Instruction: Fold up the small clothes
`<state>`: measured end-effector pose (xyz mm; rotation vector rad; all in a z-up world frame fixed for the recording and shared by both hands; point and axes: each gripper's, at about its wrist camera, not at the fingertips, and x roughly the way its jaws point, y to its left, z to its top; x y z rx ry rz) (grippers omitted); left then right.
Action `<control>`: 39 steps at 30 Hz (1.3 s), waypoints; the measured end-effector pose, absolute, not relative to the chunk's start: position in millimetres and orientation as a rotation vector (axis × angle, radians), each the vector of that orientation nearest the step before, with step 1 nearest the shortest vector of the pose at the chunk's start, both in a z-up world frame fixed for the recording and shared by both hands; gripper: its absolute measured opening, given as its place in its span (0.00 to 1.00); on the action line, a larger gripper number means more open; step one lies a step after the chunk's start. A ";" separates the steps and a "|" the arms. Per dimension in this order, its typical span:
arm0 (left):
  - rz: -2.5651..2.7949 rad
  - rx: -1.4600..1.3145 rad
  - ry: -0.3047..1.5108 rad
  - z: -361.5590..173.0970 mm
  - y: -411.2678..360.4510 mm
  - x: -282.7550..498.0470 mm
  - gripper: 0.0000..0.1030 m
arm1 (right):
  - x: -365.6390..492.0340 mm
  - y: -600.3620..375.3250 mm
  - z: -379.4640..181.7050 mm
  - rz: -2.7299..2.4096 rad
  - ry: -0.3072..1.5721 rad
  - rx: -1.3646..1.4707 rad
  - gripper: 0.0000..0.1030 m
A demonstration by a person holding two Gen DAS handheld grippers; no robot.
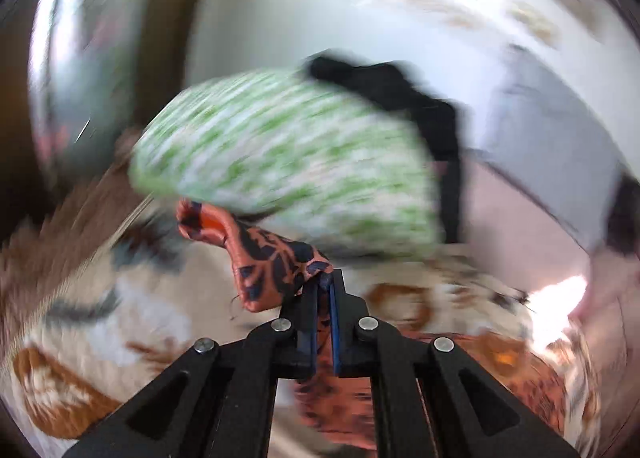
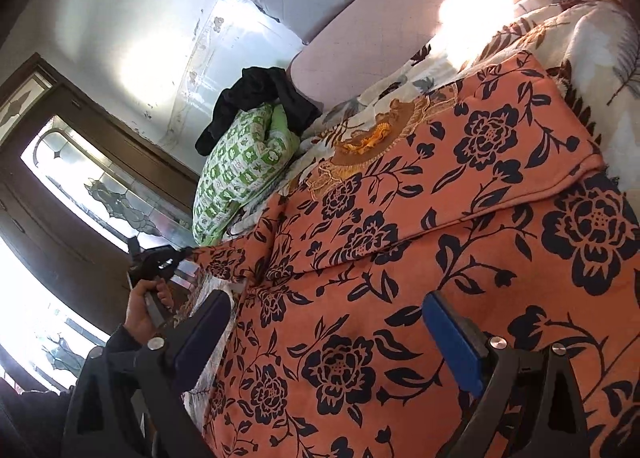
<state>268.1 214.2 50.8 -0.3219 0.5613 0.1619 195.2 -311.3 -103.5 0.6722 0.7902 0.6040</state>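
Note:
An orange garment with a dark floral print [image 2: 400,258] lies spread on the bed, one part folded over along a diagonal edge. My left gripper [image 1: 325,282] is shut on a corner of this garment [image 1: 272,258] and holds it lifted; the left wrist view is motion-blurred. In the right wrist view the left gripper [image 2: 176,254] pinches the garment's far left corner. My right gripper [image 2: 326,314] is open, its blue pads [image 2: 452,338] spread wide just above the garment's near part, holding nothing.
A green-and-white patterned pillow [image 2: 240,170] with black clothing [image 2: 256,94] draped on it sits at the bed's far end. A cream leaf-print blanket [image 2: 580,42] covers the bed. A pink headboard [image 2: 380,18], white wall and a wooden door with glass [image 2: 80,178] lie beyond.

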 end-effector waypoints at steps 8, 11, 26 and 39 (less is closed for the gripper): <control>-0.333 -0.083 0.551 87.8 -41.9 259.3 0.26 | 184.2 -352.5 -96.1 0.492 0.705 0.764 0.95; -0.447 0.039 0.806 24.4 -107.0 271.3 0.81 | 183.8 -370.7 -99.5 0.440 0.692 0.813 0.95; 0.032 -0.129 0.951 -90.2 110.4 237.0 0.81 | 241.2 -384.1 -93.3 0.427 0.742 1.015 0.99; 0.057 -0.184 0.950 -113.1 135.0 232.3 0.81 | 321.2 -380.7 -151.4 0.071 0.921 1.104 0.79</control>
